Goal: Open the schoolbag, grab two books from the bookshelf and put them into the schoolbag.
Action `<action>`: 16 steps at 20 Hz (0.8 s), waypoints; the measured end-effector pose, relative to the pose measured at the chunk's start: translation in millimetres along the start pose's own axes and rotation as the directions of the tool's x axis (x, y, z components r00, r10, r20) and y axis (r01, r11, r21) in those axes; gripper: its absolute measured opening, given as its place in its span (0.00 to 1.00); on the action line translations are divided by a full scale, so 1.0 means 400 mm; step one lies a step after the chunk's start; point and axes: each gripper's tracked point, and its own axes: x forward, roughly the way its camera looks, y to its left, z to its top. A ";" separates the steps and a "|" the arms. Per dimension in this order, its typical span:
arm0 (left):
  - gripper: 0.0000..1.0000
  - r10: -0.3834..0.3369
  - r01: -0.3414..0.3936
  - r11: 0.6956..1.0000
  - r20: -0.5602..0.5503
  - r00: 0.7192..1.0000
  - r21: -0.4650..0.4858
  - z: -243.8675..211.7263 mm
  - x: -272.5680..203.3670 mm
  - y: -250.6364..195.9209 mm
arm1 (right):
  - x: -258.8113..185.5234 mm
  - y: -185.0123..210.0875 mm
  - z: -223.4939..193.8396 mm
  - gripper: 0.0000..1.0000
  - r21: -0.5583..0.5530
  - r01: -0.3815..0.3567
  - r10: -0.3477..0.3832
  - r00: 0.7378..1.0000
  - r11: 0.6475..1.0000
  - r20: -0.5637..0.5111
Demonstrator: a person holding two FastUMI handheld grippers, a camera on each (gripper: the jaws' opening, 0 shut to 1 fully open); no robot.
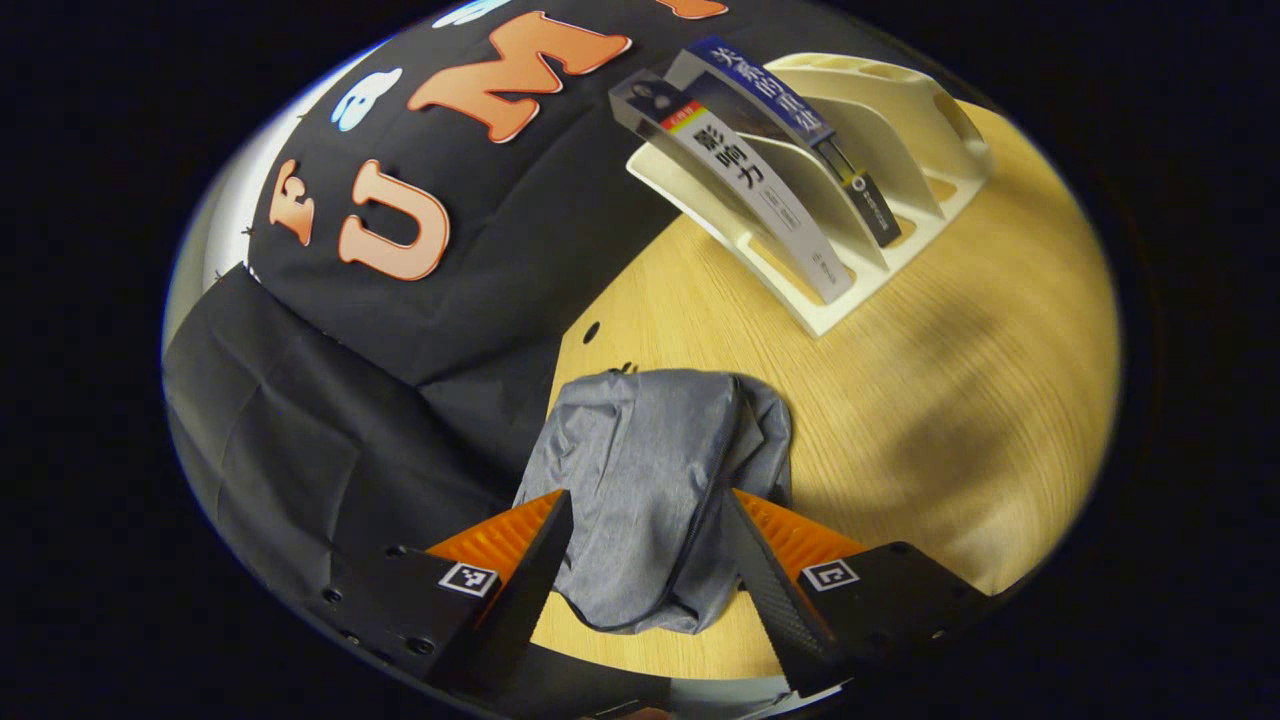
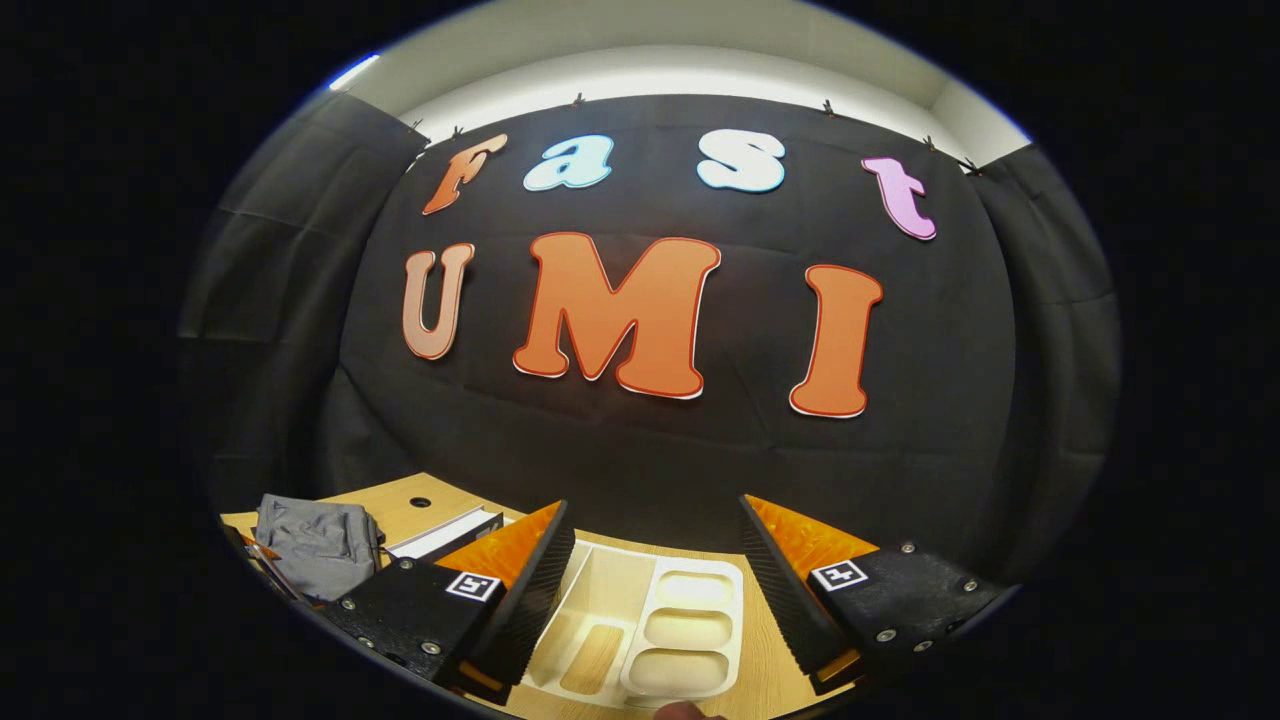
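Observation:
The grey schoolbag (image 1: 650, 450) lies crumpled on the wooden table (image 1: 950, 400) near its edge, its zip seam running down the middle. My left gripper (image 1: 645, 500) is open, its fingers standing on either side of the bag's near end without pressing it. Behind, a white slotted bookshelf (image 1: 900, 130) holds two leaning books: a white-spined one (image 1: 745, 185) and a blue-topped one (image 1: 790, 105). In the right gripper view my right gripper (image 2: 655, 510) is open and empty above the bookshelf (image 2: 690, 625). A book (image 2: 445, 535) and the schoolbag (image 2: 315, 545) sit to its left.
The table edge runs close to the bag on the left, with black cloth below it. A small round hole (image 1: 591, 331) marks the tabletop near that edge. Bare wood spreads between bag and bookshelf. The cloth wall stands right behind the table.

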 end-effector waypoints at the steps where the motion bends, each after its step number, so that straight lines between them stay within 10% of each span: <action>1: 0.93 0.011 -0.011 1.000 -0.023 1.000 0.010 -0.016 0.005 0.007 | -0.002 -0.004 -0.001 0.97 0.003 0.001 -0.001 1.000 1.000 0.002; 9: 0.71 0.138 -0.135 0.988 -0.047 0.989 0.070 -0.025 0.028 0.109 | -0.007 -0.038 -0.014 0.97 0.015 0.019 -0.019 1.000 1.000 -0.004; 16: 0.39 0.039 -0.038 0.999 -0.121 0.992 0.016 -0.047 0.144 0.103 | -0.009 -0.042 -0.009 0.97 0.029 0.021 -0.021 1.000 0.999 -0.001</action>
